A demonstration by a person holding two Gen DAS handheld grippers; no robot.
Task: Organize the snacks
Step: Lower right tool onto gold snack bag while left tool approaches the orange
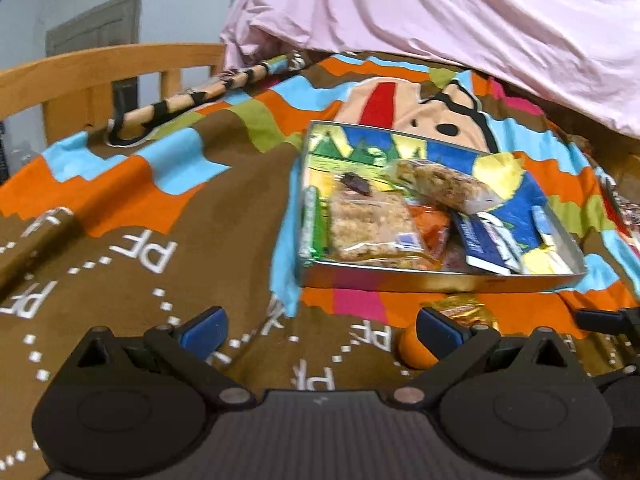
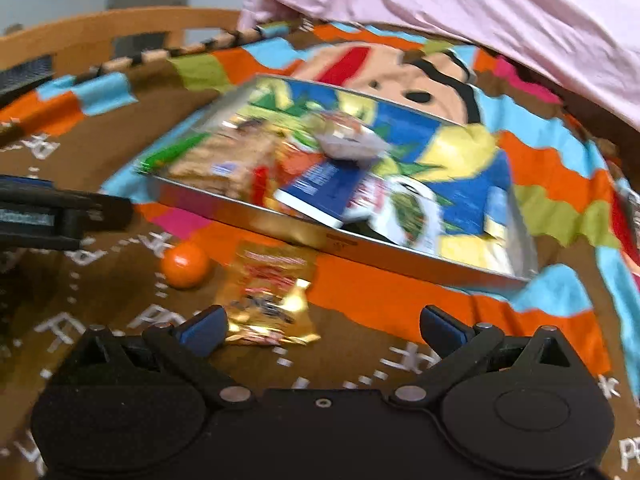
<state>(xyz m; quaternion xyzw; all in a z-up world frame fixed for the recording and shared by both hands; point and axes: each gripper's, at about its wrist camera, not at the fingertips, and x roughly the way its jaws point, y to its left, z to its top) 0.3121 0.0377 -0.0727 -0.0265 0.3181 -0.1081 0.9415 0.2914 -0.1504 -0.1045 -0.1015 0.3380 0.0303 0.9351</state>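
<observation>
— Snacks mostly sit in the metal tray (image 1: 400,282) on the patterned blanket (image 1: 132,248), granola bar (image 1: 372,228) among them.
— And outside it?
— A gold packet (image 2: 268,296) and orange ball (image 2: 185,266) lie just beside the tray's near edge.
— Grippers?
— Left gripper (image 1: 320,328) and right gripper (image 2: 320,326) both spread wide, holding nothing.
</observation>
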